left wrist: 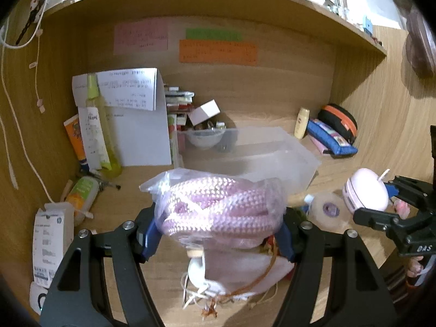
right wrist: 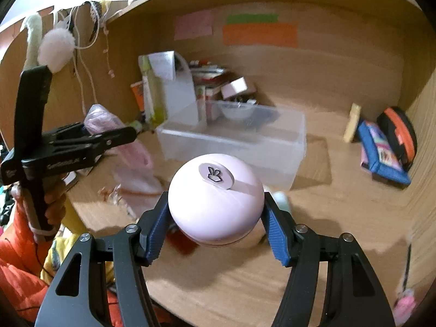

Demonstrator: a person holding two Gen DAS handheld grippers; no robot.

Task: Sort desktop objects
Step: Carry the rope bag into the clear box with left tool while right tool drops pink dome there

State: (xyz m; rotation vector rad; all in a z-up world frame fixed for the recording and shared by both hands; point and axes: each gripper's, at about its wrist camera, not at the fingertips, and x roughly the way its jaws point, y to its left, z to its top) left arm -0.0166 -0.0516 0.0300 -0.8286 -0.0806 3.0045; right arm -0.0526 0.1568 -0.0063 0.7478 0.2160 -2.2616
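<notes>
**Both grippers loaded above the desk**

Left gripper (left wrist: 219, 229) is clamping a bagged pink rope (left wrist: 218, 207); right gripper (right wrist: 215, 227) is squeezing a pink round gadget (right wrist: 215, 204) w/ a rabbit logo. Clear bin (right wrist: 234, 141) is sitting just behind both. A tape roll (left wrist: 328, 208) is lying btwn them. Wall notes (left wrist: 218, 51) are showing writing too blurry to read.

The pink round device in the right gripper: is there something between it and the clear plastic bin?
Nothing visible blocks it. The right gripper holds the pink round device above the desk, with the clear plastic bin straight ahead, open on top. The left gripper with its bagged pink rope stays off to the left.
</notes>
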